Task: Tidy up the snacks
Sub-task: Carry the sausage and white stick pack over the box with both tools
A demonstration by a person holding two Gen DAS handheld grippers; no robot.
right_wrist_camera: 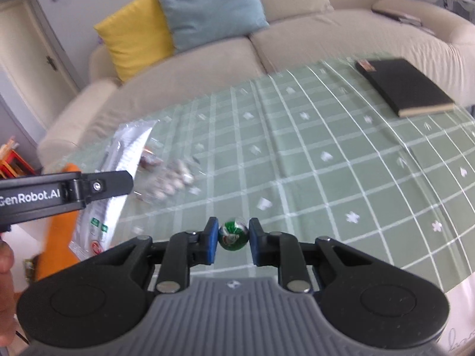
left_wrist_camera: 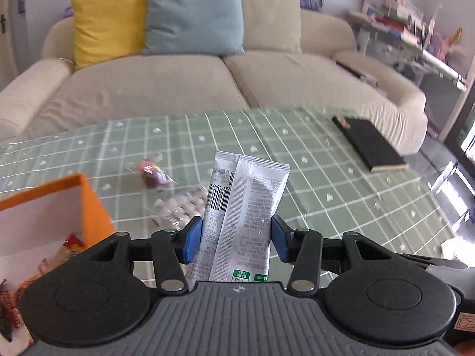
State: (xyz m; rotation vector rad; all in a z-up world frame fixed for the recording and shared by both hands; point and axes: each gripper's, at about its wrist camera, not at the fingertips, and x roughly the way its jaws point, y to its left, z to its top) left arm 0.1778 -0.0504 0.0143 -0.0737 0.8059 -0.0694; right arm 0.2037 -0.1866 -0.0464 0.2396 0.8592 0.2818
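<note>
My left gripper (left_wrist_camera: pixel 236 238) is shut on a silver-white snack pouch (left_wrist_camera: pixel 246 207) with a barcode, held upright above the table. The same pouch (right_wrist_camera: pixel 118 184) shows at the left of the right wrist view, under the left gripper's black arm (right_wrist_camera: pixel 59 194). My right gripper (right_wrist_camera: pixel 231 240) is shut on a small green foil-wrapped candy ball (right_wrist_camera: pixel 233 235), lifted over the green checked tablecloth (right_wrist_camera: pixel 326 163). An orange box (left_wrist_camera: pixel 89 204) with white inner walls stands at the lower left and holds several wrapped snacks (left_wrist_camera: pixel 71 244). On the cloth lie a pink wrapped candy (left_wrist_camera: pixel 153 173) and a clear bag of pale pieces (left_wrist_camera: pixel 181 207).
A black notebook (left_wrist_camera: pixel 369 144) lies at the table's far right corner. Behind the table stands a beige sofa (left_wrist_camera: pixel 178 83) with a yellow cushion (left_wrist_camera: pixel 108 20) and a blue cushion (left_wrist_camera: pixel 193 14). Cluttered shelves (left_wrist_camera: pixel 415 29) stand at the right. A hand (right_wrist_camera: pixel 6 276) shows at the left edge.
</note>
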